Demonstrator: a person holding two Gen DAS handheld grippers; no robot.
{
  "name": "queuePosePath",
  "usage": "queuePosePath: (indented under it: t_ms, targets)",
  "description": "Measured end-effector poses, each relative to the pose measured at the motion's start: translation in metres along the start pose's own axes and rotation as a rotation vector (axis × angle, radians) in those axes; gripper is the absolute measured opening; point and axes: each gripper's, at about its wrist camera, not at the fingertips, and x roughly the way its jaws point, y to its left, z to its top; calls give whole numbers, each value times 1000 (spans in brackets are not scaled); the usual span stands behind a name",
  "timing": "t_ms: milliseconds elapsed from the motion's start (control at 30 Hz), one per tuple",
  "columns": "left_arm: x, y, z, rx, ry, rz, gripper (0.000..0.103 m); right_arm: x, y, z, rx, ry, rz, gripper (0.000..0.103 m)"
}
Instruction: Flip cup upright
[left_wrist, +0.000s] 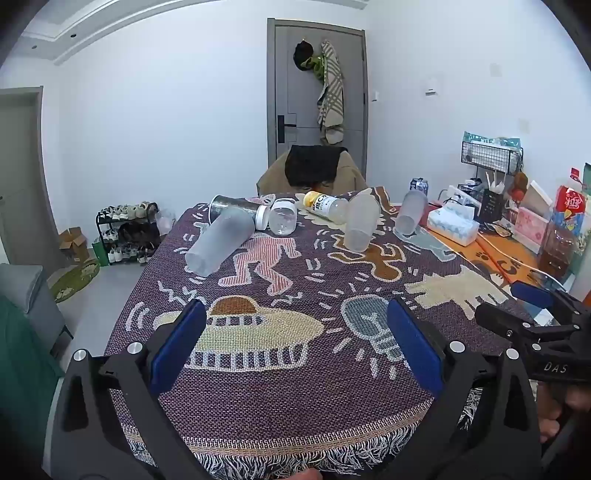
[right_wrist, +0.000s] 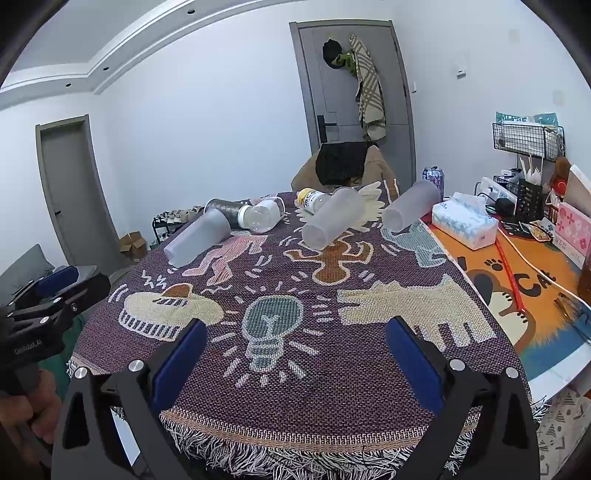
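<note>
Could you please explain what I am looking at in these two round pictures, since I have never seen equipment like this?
There is no robot here: a person holds a hand-held two-finger gripper in each hand. Each picture comes from a fisheye camera on one gripper, looking forward between its blue-padded fingers.

The left gripper and the right gripper are both open and hold nothing. Each also shows at the edge of the other's picture.

They hover over a patterned woven cloth on a table. At its far end, three frosted plastic cups lie on their sides: left cup, middle cup, right cup. Beside them lie a clear jar and a yellow-capped bottle.
</note>
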Motion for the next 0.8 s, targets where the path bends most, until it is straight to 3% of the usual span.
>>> queuePosePath:
  t_ms: [800]
  targets:
    - [-2,0,1,-10,-1,-9,97,-4,2,4,0,-14,-6,95]
